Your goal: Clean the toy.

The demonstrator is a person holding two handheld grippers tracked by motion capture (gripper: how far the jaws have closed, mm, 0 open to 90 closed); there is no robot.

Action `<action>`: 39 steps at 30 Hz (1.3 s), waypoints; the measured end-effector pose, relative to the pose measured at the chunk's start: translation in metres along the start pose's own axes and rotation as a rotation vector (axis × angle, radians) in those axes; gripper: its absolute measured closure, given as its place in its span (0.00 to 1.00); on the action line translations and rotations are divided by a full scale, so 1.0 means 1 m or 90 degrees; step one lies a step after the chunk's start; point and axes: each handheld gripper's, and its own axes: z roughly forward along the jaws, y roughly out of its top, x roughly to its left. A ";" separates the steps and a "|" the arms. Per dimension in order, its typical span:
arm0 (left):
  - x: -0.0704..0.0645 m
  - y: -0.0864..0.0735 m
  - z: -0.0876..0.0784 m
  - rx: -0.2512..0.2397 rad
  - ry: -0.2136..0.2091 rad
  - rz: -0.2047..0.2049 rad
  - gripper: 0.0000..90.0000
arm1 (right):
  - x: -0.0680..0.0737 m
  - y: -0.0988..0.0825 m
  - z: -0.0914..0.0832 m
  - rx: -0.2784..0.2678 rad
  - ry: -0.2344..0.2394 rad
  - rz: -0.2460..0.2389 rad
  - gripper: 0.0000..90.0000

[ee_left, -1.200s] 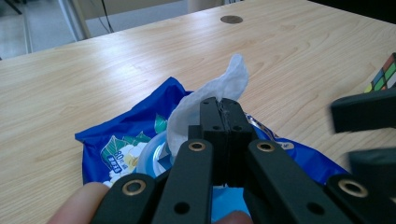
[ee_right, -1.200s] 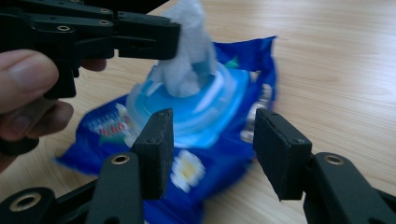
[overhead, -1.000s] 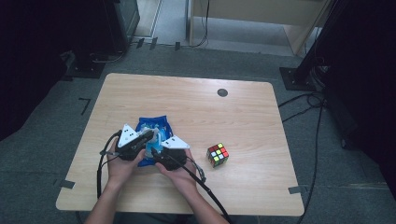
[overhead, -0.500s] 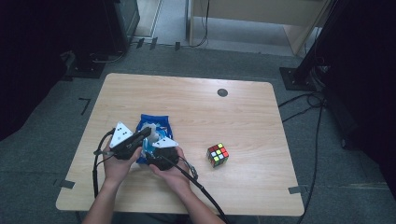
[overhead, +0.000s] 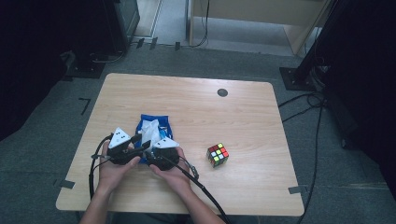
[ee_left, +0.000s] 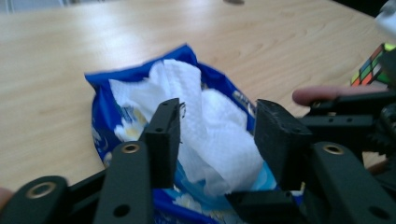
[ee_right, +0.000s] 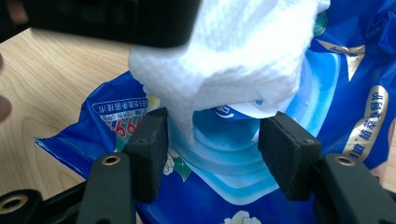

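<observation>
step: drawing wipe (ee_left: 205, 126) from blue pack (overhead: 152, 122) on counter (overhead: 243, 116) | left gripper (ee_left: 217, 133) jaws just opened, released around wipe | right gripper (ee_right: 219, 149) jaws released over pack's opening | next: I clench left on wipe, lift

High view overlooks the table (overhead: 261, 121); gripper views closely share the wipes pack (ee_left: 105, 112).

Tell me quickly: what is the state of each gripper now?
Left gripper: jaws have just been opening, now open, the white wipe loose between them.
Right gripper: open over the blue wipe pack, holding nothing.
</observation>
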 end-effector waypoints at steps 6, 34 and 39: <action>0.001 0.002 0.019 0.047 0.027 -0.047 0.47 | 0.001 -0.001 0.000 -0.004 -0.003 -0.002 0.49; -0.005 0.020 -0.026 -0.109 0.069 -0.024 1.00 | 0.001 0.002 -0.004 -0.019 -0.004 -0.007 0.43; -0.005 0.022 -0.035 -0.136 0.064 -0.030 1.00 | -0.002 0.013 -0.025 -0.049 0.001 -0.018 0.38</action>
